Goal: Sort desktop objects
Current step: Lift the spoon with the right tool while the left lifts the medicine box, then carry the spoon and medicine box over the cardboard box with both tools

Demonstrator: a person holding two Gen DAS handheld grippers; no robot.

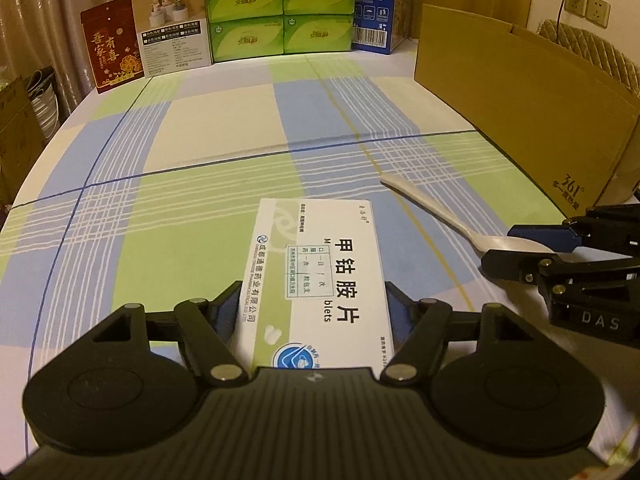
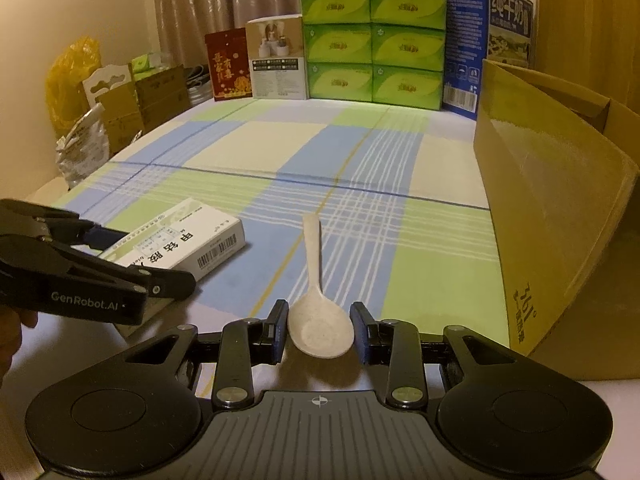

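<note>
A white and green medicine box [image 1: 320, 264] lies flat on the checked tablecloth, and my left gripper [image 1: 313, 296] is shut on its two long sides. The right wrist view shows the same box [image 2: 180, 236] with the left gripper [image 2: 154, 258] coming in from the left. A pale plastic spoon [image 2: 312, 248] lies with its handle pointing away. Its bowl sits between the pads of my right gripper [image 2: 320, 316], which press on both sides of it. In the left wrist view the spoon [image 1: 432, 208] and the right gripper [image 1: 504, 246] are at the right.
A large open cardboard box [image 2: 540, 200] stands along the right side of the table. Green tissue packs [image 1: 280, 12], a blue carton [image 1: 374, 4], a beige box [image 1: 176, 28] and a red box [image 1: 112, 44] line the far edge. Cartons and bags [image 2: 120, 96] crowd the left.
</note>
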